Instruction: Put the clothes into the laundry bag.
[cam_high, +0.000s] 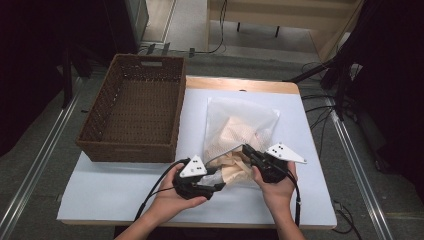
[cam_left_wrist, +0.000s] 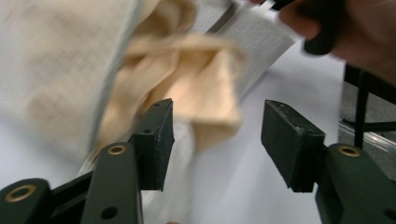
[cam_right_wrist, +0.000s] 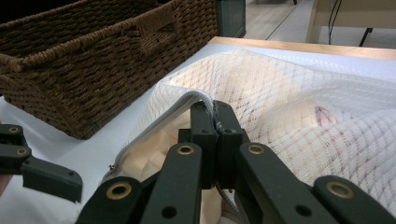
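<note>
A white mesh bag (cam_high: 240, 125) lies on the white table (cam_high: 115, 190), its opening toward the person. My right gripper (cam_high: 246, 149) is shut on the bag's zipper edge (cam_right_wrist: 187, 100) and holds the mouth lifted. Beige cloth (cam_high: 237, 170) spills from the opening, partly inside the bag. My left gripper (cam_high: 220, 182) stands open just left of that cloth. In the left gripper view the beige cloth (cam_left_wrist: 205, 79) hangs just beyond the open gripper (cam_left_wrist: 217, 135), with no pad pressing on it. More pale fabric shows through the mesh (cam_right_wrist: 289, 93).
A brown wicker basket (cam_high: 127, 150) with nothing in it stands on the table's left half, close beside the bag (cam_right_wrist: 93, 70). Bare table stretches in front of the basket and right of the bag. Cables and metal rails run along the floor on both sides.
</note>
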